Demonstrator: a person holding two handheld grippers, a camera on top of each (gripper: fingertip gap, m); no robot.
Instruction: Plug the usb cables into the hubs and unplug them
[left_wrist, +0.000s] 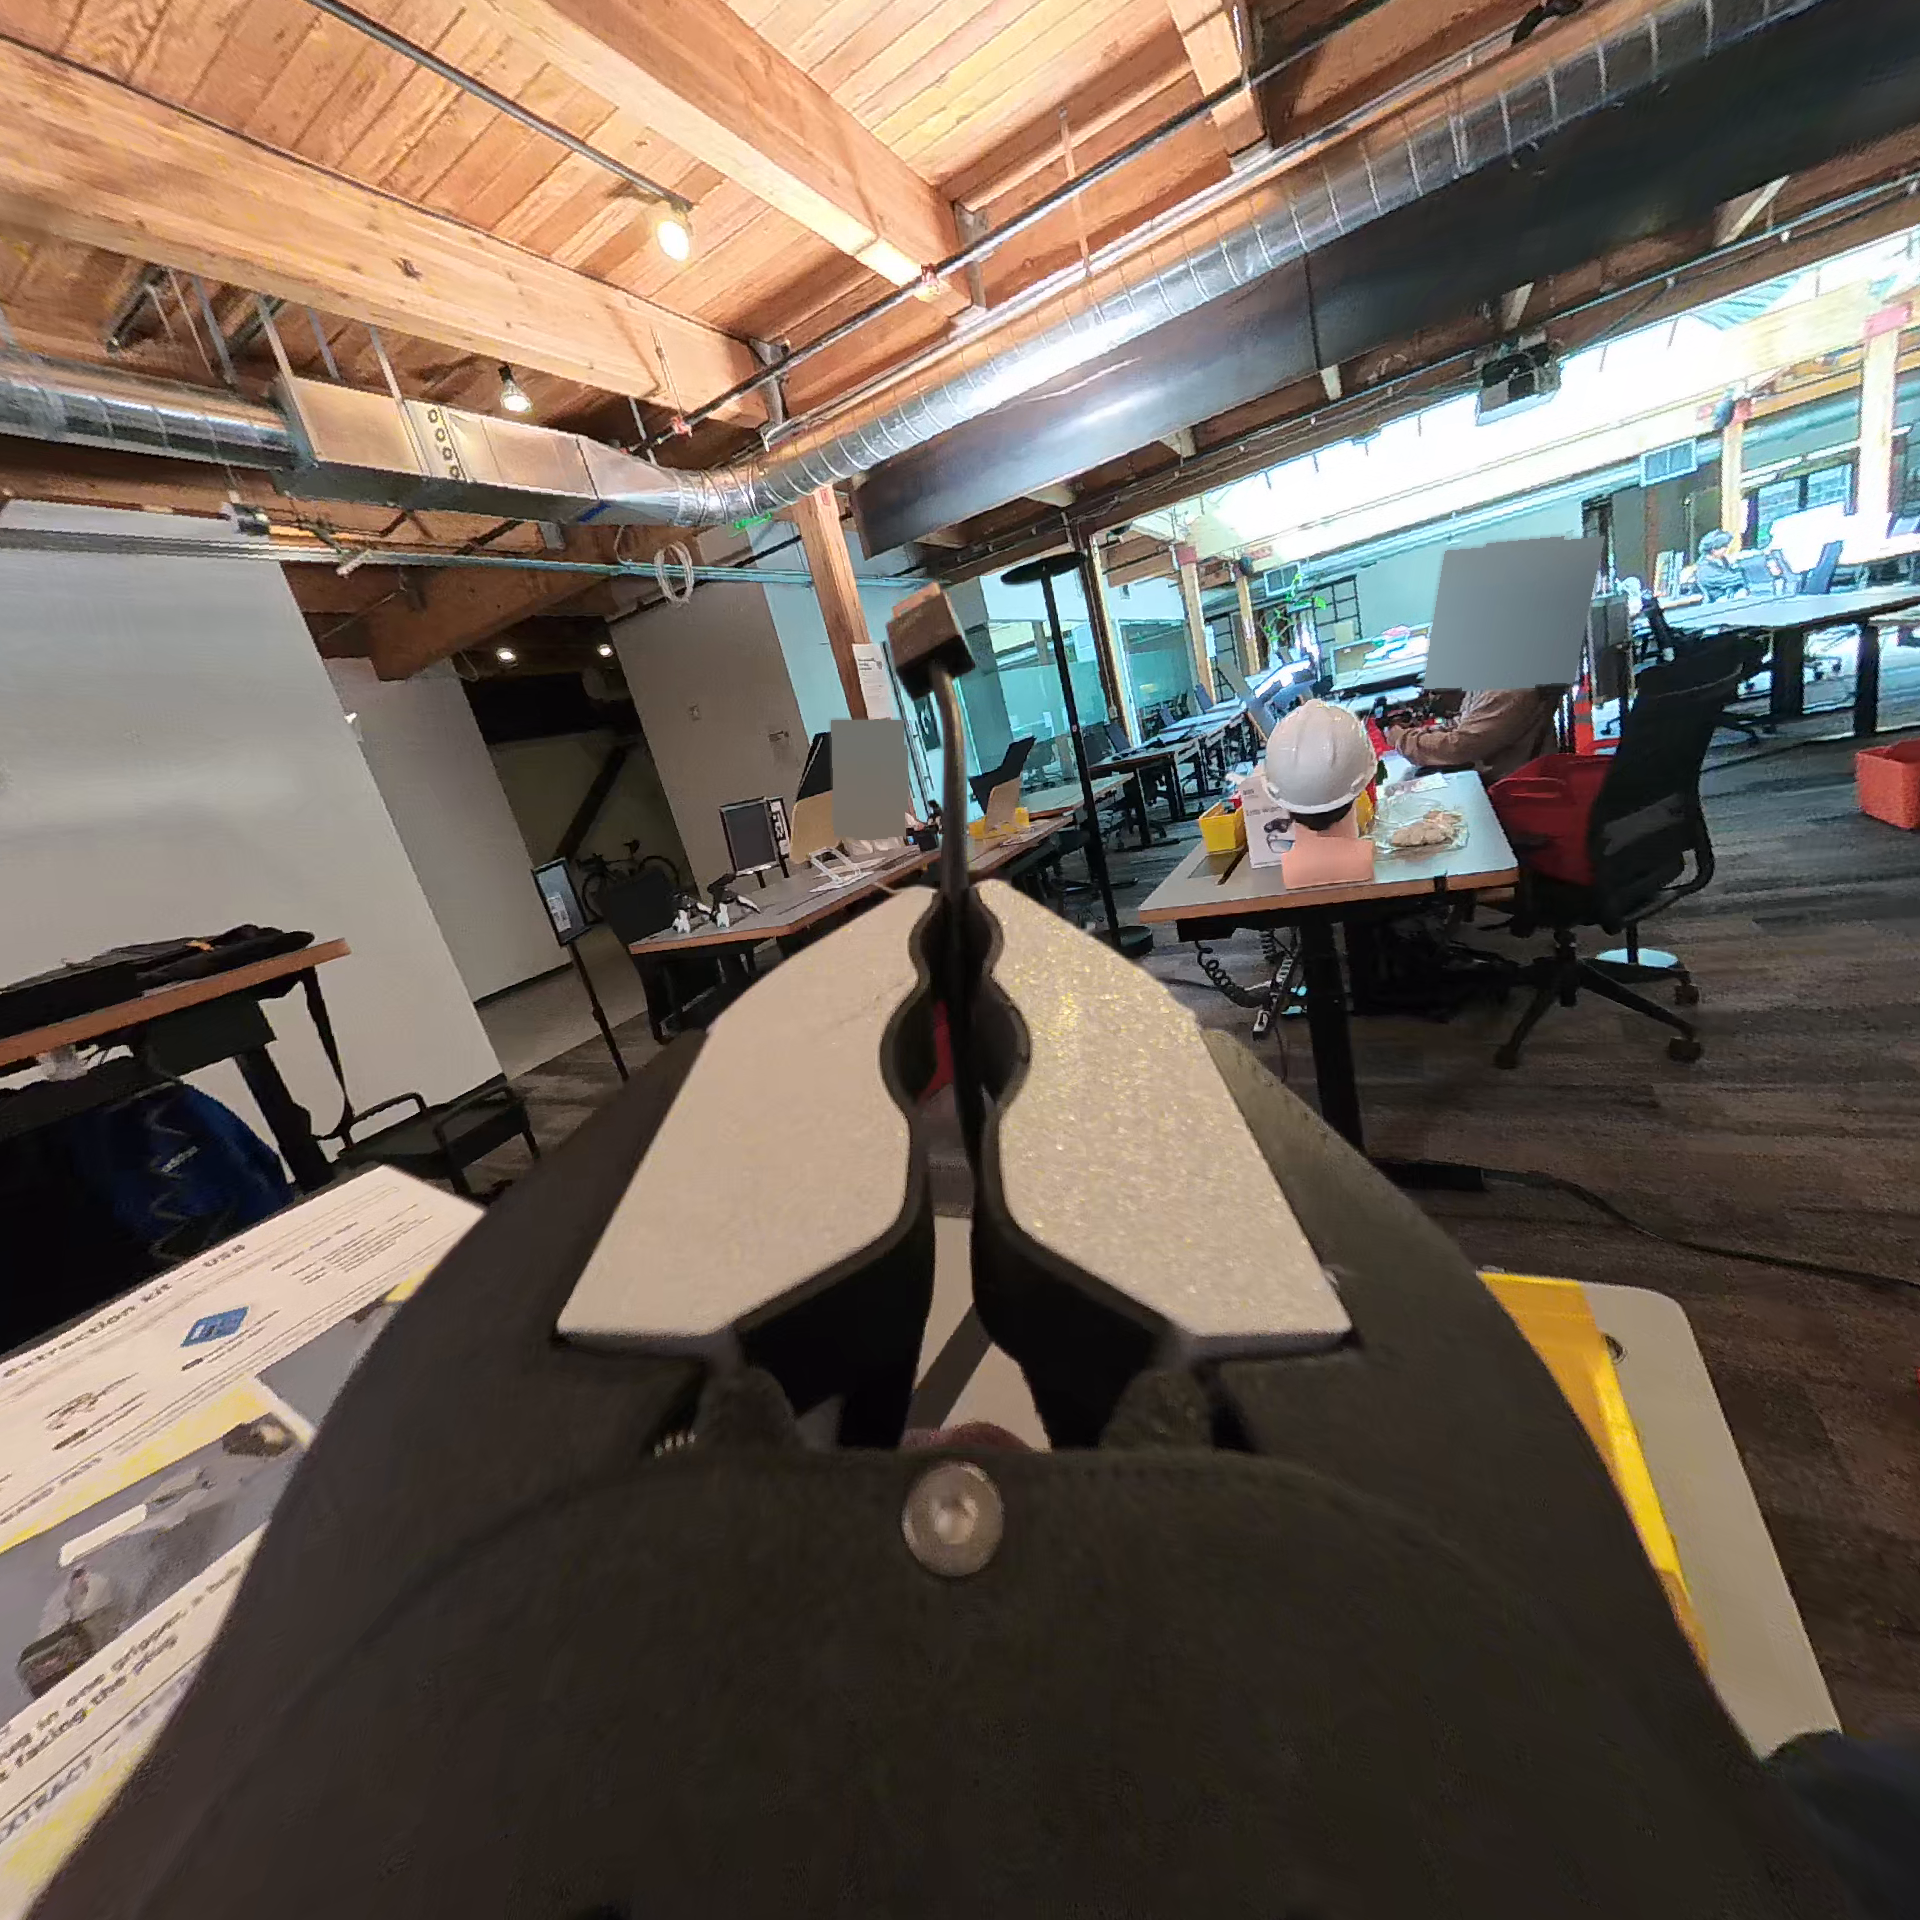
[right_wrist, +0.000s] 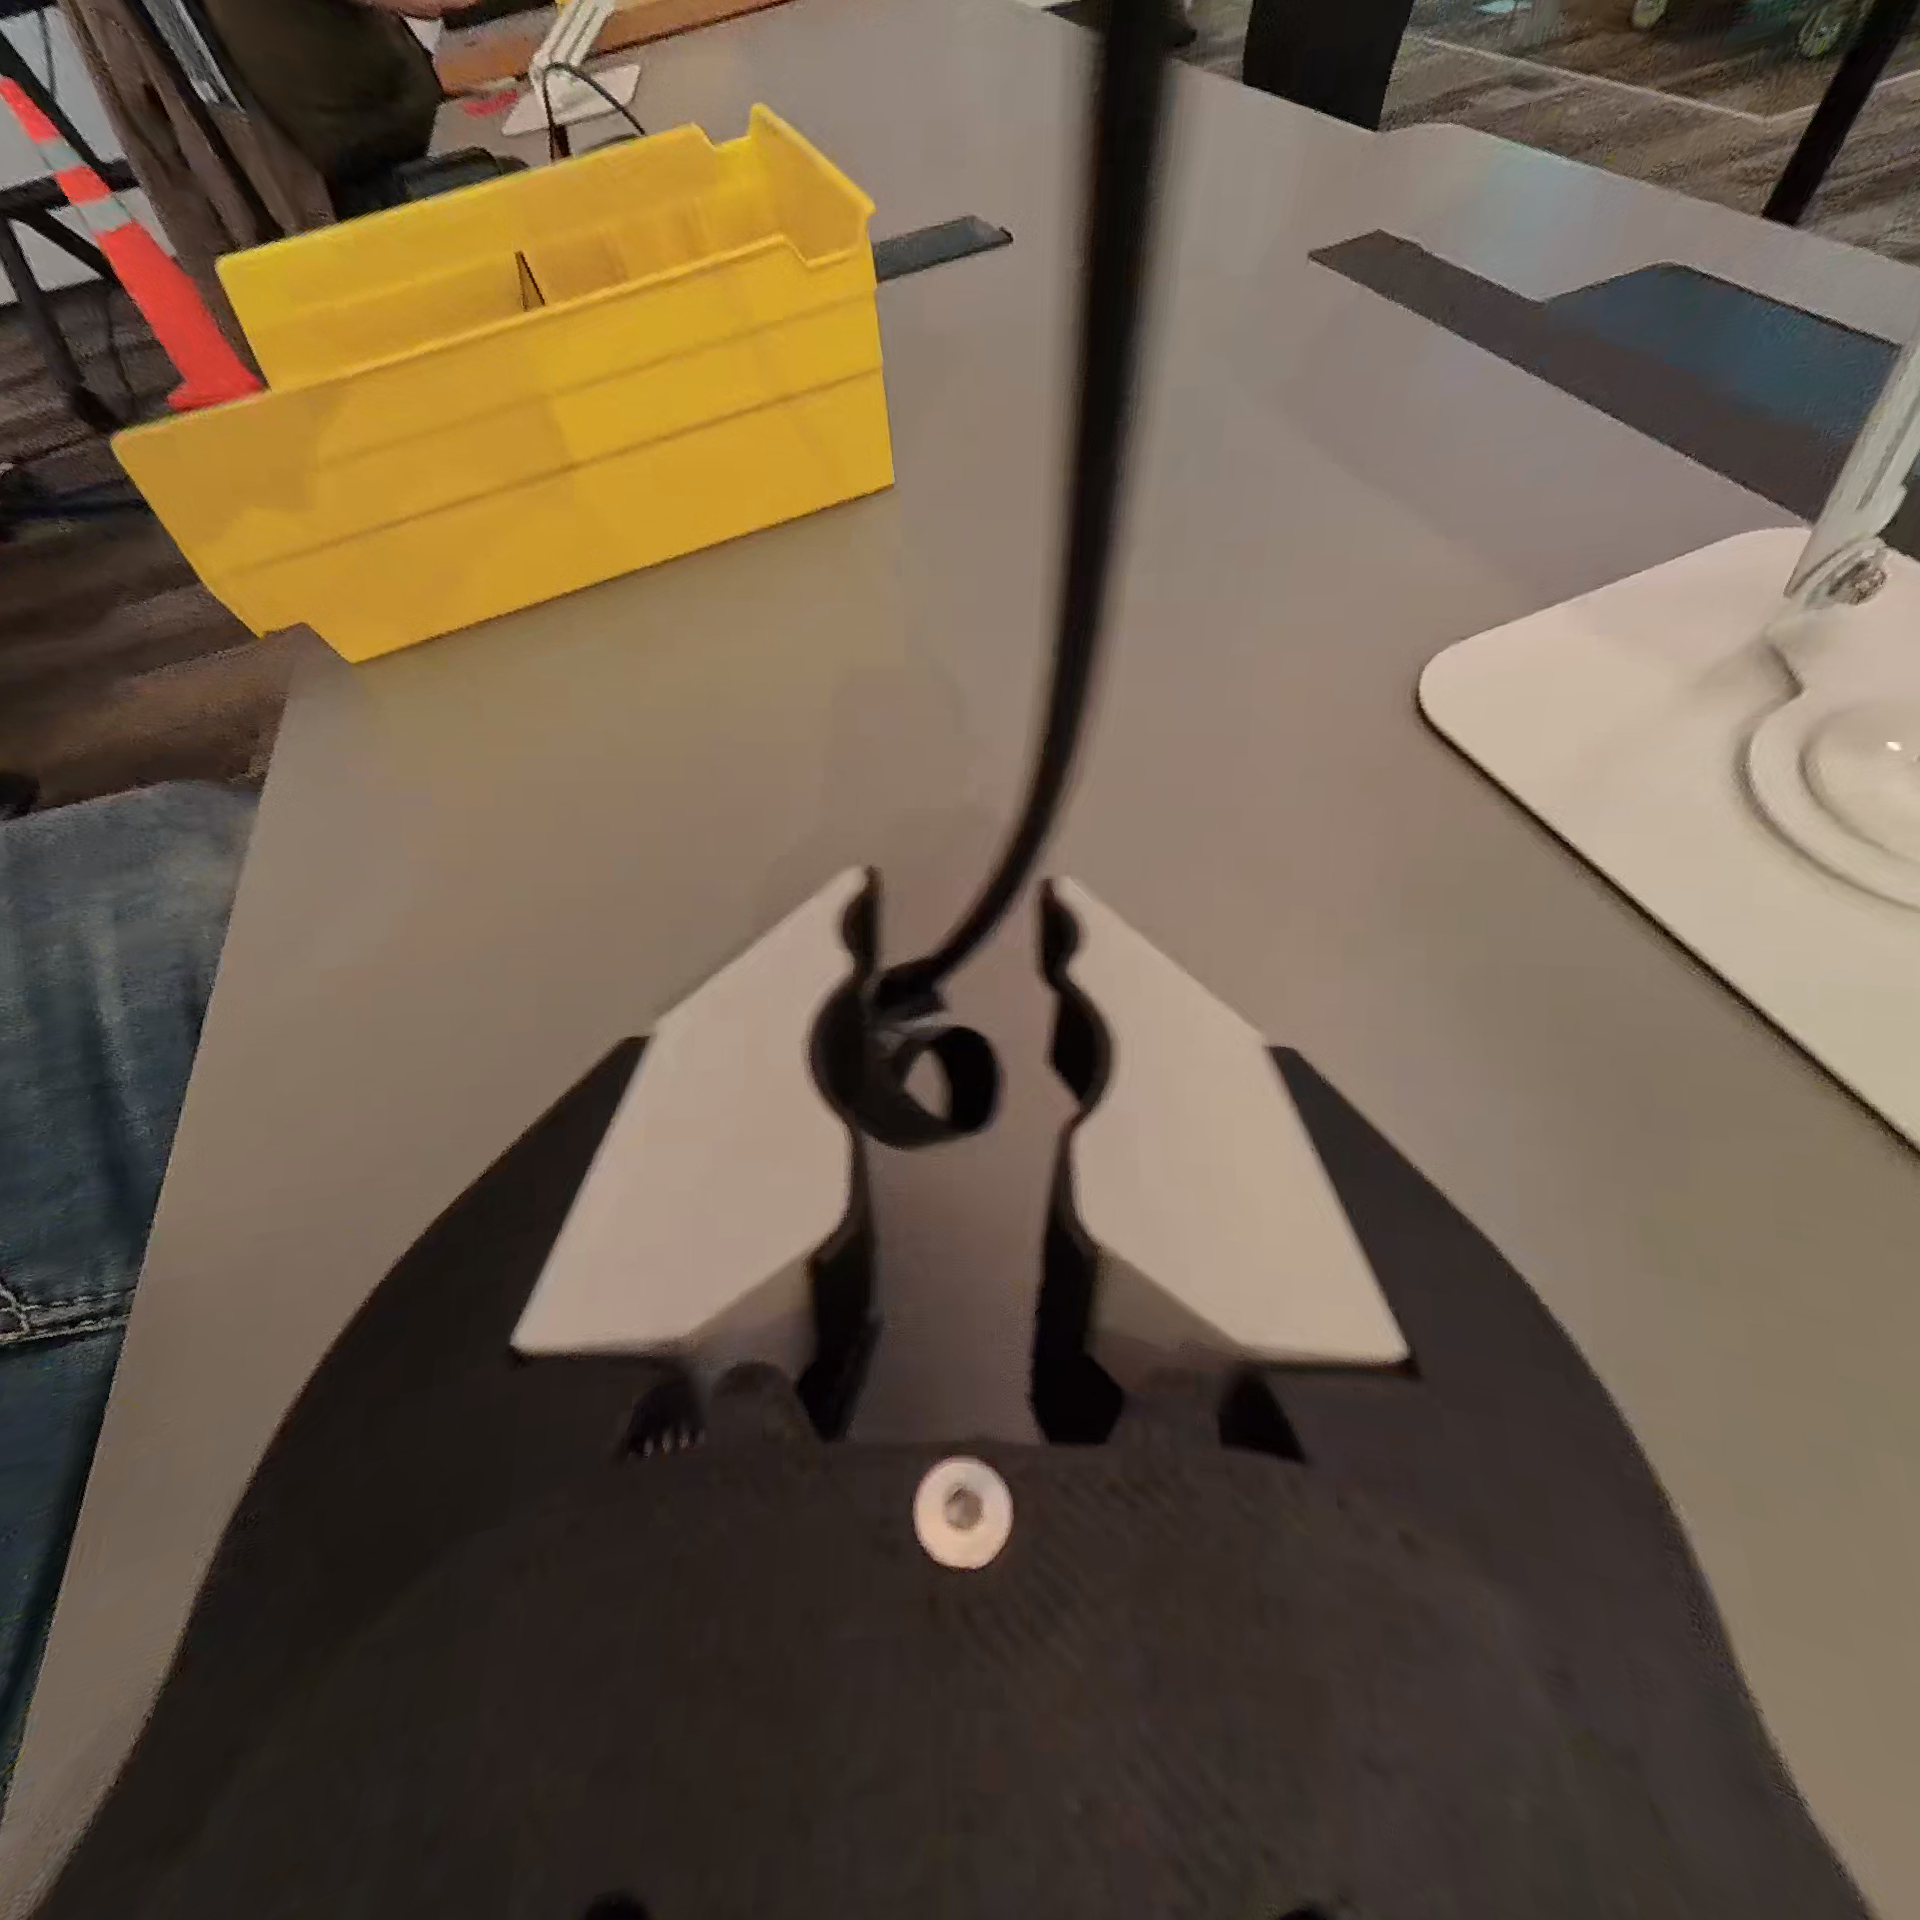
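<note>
In the left wrist view, our left tongs (left_wrist: 956, 914) pinch a black cable (left_wrist: 953, 831), its plug (left_wrist: 932, 631) raised in the air. In the right wrist view, our right tongs (right_wrist: 956, 914) stand parted above the grey surface (right_wrist: 623, 831), the cable (right_wrist: 1081, 520) and its looped strap (right_wrist: 930, 1081) between them, near a yellow bin (right_wrist: 540, 416).

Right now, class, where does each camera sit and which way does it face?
Left wrist view: on the left gripper, tilted up across the office toward desks and ceiling; its fingers are shut on a black cable.
Right wrist view: on the right gripper, looking down along a grey table past a yellow bin; its fingers stand apart, and a leg in jeans shows.
Shared: possibly the same cable, not certain.
</note>
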